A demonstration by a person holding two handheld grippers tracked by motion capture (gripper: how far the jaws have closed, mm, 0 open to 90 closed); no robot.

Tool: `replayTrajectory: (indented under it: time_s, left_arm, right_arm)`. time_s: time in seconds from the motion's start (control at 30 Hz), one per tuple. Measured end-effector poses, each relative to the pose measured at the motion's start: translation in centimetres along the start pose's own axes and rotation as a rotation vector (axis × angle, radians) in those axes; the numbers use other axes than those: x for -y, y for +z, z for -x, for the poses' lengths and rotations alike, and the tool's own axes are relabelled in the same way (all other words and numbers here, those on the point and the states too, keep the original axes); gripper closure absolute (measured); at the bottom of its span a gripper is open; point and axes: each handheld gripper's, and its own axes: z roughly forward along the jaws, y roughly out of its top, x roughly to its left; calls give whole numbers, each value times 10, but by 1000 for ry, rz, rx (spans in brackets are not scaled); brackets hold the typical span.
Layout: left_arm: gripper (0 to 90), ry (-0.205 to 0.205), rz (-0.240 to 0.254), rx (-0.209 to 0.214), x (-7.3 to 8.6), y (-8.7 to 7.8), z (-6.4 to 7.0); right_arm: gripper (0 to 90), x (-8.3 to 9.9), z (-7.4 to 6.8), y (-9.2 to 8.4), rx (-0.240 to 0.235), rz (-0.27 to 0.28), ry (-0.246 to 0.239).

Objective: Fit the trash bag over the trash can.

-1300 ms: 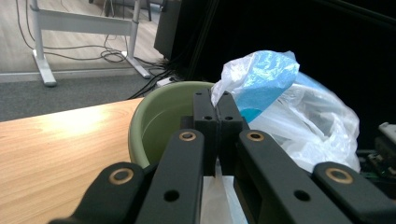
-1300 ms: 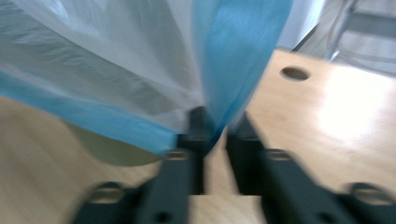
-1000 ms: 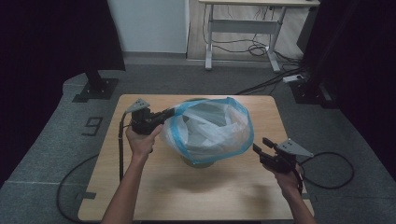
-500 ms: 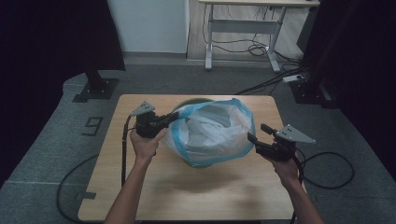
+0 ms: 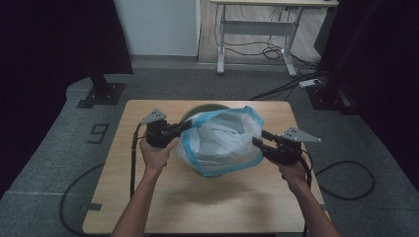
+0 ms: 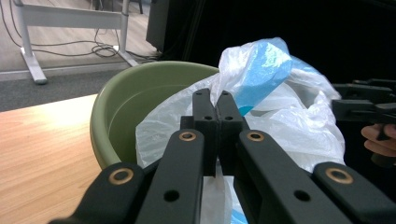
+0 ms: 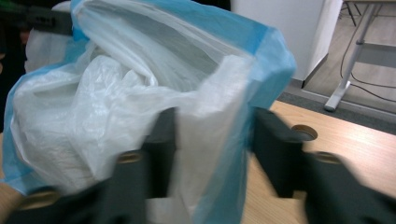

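1. My left gripper (image 5: 184, 126) is clamped tight on the left edge of the white plastic bag (image 5: 222, 138); in the left gripper view the jaws meet with film pinched between them.
2. The bag has a blue rim band and sits in and over the green bowl (image 6: 135, 98), mouth open upward.
3. The bowl sits mid-table, toward the far edge of the wooden table (image 5: 207, 197).
4. My right gripper (image 5: 257, 143) is at the bag's right edge. The jaws have just been closing and stand about half wide.
5. In the right gripper view a fold of the bag's rim hangs between the jaws. The picture is blurred, so I cannot tell if the pads press on it.
6. The two grippers face each other across the bag, well apart.
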Motion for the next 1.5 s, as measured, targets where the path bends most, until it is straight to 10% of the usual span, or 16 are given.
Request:
replayTrajectory:
  time_s: [0.23, 0.9, 1.5]
  left_arm:
    - [895, -1, 14, -12, -5, -7, -4]
    - [895, -41, 56, -106, -17, -13, -36]
    - [895, -67, 17, -157, -7, -10, -58]
  right_arm:
    - [871, 0, -1, 5, 57, -4, -70]
    - [882, -7, 28, 43, 217, -51, -72]
    - [882, 4, 33, 63, 203, -43, -61]
